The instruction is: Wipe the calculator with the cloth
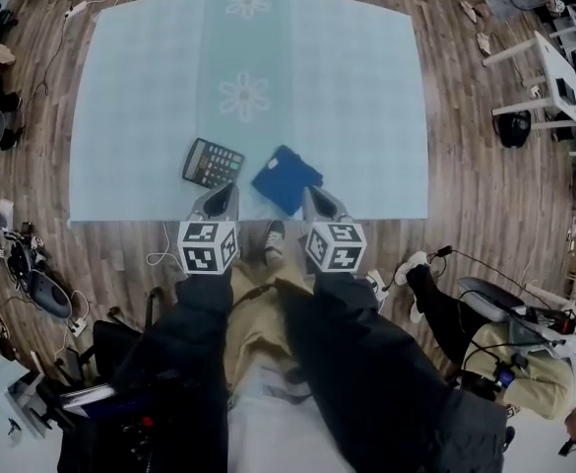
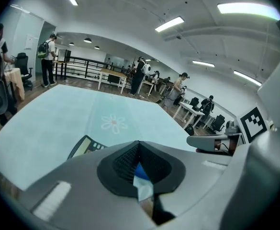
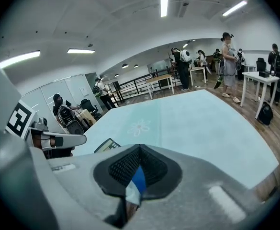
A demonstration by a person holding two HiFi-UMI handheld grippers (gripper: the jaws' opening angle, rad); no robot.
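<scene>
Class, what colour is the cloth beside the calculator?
The cloth is blue; it shows best in the head view.

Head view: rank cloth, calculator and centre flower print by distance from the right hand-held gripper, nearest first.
1. cloth: just ahead and left of the right hand-held gripper.
2. calculator: further left, past the cloth.
3. centre flower print: farthest, beyond both.

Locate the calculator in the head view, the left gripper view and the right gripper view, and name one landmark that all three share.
Head view: calculator left of centre, beside the blue cloth.
Left gripper view: calculator lower left, partly hidden behind the left claw.
Right gripper view: calculator left of centre, partly hidden behind the right claw.
Shared landmark: the nearer flower print.
</scene>
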